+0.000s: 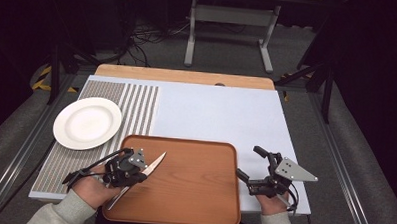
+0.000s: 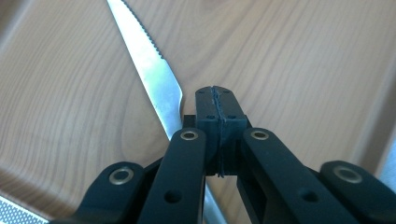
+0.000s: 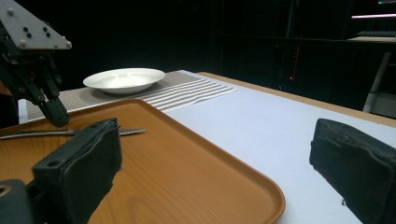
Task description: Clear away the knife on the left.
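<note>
Dark room beyond a wooden table under a pale blue cover; grey floor behind, strewn with black cables (tangled), plus a grey metal stand.

The knife passes under the left gripper, so its handle is hidden behind the jaws, and its tip is cut off at the top edge. Whether the closed pads pinch it cannot be told.

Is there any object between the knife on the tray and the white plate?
Nothing visible. The knife lies on the wooden tray by the shut left tongs; only striped mat separates it from the plate.
</note>
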Available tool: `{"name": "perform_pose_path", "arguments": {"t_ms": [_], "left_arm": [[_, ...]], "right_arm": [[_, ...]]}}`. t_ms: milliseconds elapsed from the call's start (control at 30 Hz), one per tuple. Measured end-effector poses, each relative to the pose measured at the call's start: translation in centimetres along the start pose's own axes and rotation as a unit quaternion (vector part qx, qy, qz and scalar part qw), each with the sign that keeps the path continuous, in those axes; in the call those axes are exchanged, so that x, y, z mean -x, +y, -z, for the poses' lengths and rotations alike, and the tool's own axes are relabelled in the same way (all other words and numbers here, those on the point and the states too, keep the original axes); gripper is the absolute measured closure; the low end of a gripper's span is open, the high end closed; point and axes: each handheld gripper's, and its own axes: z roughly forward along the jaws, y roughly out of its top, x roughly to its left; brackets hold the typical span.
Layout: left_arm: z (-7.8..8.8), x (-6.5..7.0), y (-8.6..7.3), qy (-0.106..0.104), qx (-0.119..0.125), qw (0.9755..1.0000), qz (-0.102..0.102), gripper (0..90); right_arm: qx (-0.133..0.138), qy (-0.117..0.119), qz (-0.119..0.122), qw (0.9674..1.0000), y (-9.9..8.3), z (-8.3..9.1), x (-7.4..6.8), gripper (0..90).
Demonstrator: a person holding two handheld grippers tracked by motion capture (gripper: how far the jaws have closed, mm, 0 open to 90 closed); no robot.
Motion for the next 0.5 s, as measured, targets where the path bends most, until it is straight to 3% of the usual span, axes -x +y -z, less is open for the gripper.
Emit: {"name": "perform_pose_path", "arguments": {"t_ms": [167,500], "left_arm": [[-0.8,0.2,0.1,0.016,-0.017,0.9994,-0.026,89.8],[-1.8,0.0,0.0,0.019,-0.050,0.9982,-0.028,89.8]], "right_arm": [[0.000,0.000,0.001,1.0000,0.0,0.0,0.0,2.8],[-0.001,0.000,0.002,1.0000,0.0,0.0,0.0,2.8]]}}
